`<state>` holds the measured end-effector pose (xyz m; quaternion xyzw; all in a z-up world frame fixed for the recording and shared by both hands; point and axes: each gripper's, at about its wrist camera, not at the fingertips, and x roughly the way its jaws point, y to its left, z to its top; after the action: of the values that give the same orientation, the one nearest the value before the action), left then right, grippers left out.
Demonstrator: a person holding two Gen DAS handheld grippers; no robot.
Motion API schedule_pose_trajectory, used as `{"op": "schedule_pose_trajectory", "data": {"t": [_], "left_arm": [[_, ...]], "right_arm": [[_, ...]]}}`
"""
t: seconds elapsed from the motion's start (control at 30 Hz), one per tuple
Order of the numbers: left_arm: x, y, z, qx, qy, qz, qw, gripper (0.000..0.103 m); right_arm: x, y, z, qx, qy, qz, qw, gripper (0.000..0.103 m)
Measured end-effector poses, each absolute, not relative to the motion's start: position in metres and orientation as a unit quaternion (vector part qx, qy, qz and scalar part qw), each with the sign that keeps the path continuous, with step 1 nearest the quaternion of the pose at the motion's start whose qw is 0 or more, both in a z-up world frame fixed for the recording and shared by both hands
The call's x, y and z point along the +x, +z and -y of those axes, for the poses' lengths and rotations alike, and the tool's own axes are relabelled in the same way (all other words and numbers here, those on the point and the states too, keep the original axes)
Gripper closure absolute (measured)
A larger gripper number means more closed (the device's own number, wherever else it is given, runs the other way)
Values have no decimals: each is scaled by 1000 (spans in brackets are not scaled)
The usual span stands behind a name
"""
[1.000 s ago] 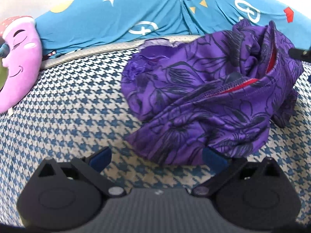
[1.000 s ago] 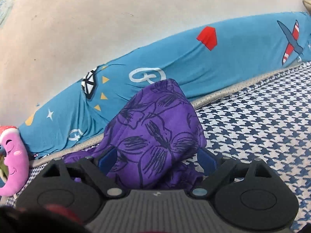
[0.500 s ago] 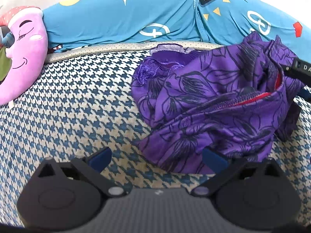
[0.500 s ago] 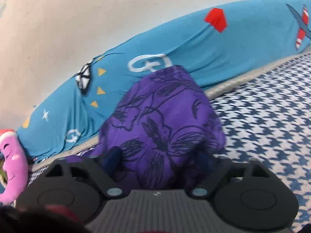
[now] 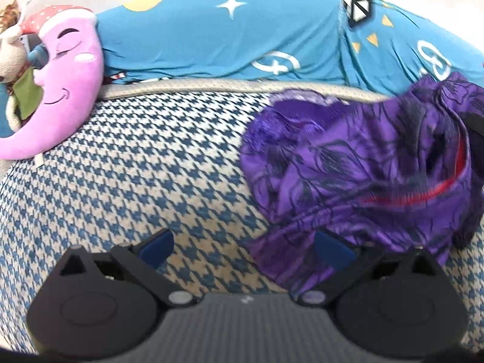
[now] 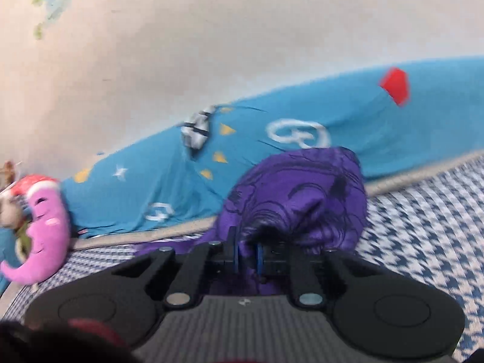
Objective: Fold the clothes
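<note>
A crumpled purple floral garment (image 5: 363, 169) with a red inner seam lies on the blue-and-white houndstooth bed cover (image 5: 151, 181), right of centre in the left wrist view. My left gripper (image 5: 243, 246) stands open just in front of its near hem, with its right finger at the cloth's edge. In the right wrist view my right gripper (image 6: 246, 255) is shut on a bunched fold of the purple garment (image 6: 296, 199), which rises in a mound over the fingers. The right gripper's black body shows at the far right edge of the left wrist view.
A long blue bolster (image 5: 242, 39) with star and triangle prints runs along the back by the pale wall (image 6: 211, 45). A pink moon plush (image 5: 63, 90) and a stuffed toy (image 5: 12, 60) lie at the left end. Bare houndstooth cover stretches left of the garment.
My right gripper has closed its fingers onto the purple cloth. The left gripper has shifted left, so the garment now sits further right in its view.
</note>
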<state>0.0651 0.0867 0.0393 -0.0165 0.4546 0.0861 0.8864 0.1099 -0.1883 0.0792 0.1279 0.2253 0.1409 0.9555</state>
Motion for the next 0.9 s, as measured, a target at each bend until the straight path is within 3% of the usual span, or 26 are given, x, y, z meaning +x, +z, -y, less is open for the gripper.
{"op": "schedule_pose_trajectory", "data": {"t": [0.3,0.9], "left_arm": [[66,60,-114,-52,117,-418,899,0],[55,90,-93,-60,36,-362,930,0]], "right_arm": [[72,91,138,35,252,-200,946,92],[27,47,62,-102,372,-259,885,92]]}}
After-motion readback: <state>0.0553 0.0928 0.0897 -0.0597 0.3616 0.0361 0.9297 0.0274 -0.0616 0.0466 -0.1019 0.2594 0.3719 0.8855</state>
